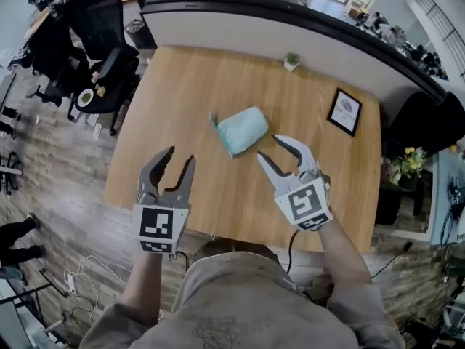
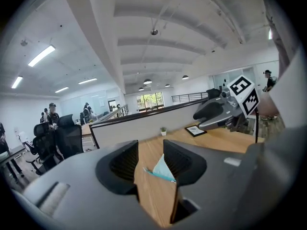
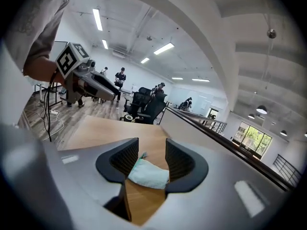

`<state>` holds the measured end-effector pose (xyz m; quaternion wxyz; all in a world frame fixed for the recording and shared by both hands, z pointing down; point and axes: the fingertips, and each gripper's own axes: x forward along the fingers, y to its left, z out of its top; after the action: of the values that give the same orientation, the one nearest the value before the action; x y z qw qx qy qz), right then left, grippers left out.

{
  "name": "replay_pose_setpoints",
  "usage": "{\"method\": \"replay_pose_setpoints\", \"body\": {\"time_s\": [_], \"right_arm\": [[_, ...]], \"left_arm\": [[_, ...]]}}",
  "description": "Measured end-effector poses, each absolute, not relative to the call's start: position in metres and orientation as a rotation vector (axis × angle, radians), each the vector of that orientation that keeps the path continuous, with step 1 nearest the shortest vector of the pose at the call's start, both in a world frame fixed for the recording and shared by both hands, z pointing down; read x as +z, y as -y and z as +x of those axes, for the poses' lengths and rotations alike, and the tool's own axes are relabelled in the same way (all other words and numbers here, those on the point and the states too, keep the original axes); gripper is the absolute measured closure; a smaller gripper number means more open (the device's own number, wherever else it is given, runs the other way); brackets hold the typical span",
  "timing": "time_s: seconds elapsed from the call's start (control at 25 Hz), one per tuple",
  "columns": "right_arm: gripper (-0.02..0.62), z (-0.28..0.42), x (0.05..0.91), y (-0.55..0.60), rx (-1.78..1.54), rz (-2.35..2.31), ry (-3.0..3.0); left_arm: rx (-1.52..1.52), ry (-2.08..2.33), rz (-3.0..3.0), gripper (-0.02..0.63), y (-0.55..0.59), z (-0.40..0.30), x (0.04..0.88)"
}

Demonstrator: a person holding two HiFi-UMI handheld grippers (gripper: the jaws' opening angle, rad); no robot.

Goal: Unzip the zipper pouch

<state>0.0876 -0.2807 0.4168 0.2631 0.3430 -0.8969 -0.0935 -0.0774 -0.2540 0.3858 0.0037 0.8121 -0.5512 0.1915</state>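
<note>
The soft fabric zipper pouch [image 1: 243, 129] ahead of both grippers is pale mint green, with a darker teal zipper band [image 1: 216, 126] along the end nearer the left gripper [image 1: 180, 156]. The left gripper and the right gripper [image 1: 270, 147] are both matt grey, with black ribbed pads [image 2: 125, 161] on their inner faces. Each carries a white cube [image 1: 161, 229] printed with black square markers. The wooden counter [image 1: 182, 86] beneath them is light honey brown with fine straight grain. Beyond the right gripper, a framed card [image 1: 344, 111] has a black frame round a white centre. Farther off, a small plant [image 1: 291, 61] is green in a pale pot.
</note>
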Motion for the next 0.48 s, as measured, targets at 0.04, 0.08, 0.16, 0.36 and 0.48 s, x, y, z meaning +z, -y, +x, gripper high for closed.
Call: {"method": "replay_pose_setpoints", "body": {"time_s": [0.04,0.08,0.16,0.36,0.48], "right_arm": [[0.41,0.083,0.428,0.284,-0.255,0.899,2.41],[0.41,0.078,0.439,0.287,-0.26,0.869,2.395],[0.41,0.069,0.462,0.293,-0.254,0.813,2.362],[0.41,0.052,0.527,0.306,-0.195,0.709,2.279],[0.41,0.043,0.562,0.31,-0.161,0.636,2.237]], "left_arm": [[0.608,1.718,2.534,0.442,0.257,-0.08,0.393],[0.616,1.708,2.522,0.442,0.26,-0.081,0.401],[0.629,1.683,2.502,0.442,0.266,-0.084,0.417],[0.684,1.616,2.449,0.442,0.275,-0.086,0.462],[0.706,1.58,2.412,0.442,0.281,-0.09,0.486]]}}
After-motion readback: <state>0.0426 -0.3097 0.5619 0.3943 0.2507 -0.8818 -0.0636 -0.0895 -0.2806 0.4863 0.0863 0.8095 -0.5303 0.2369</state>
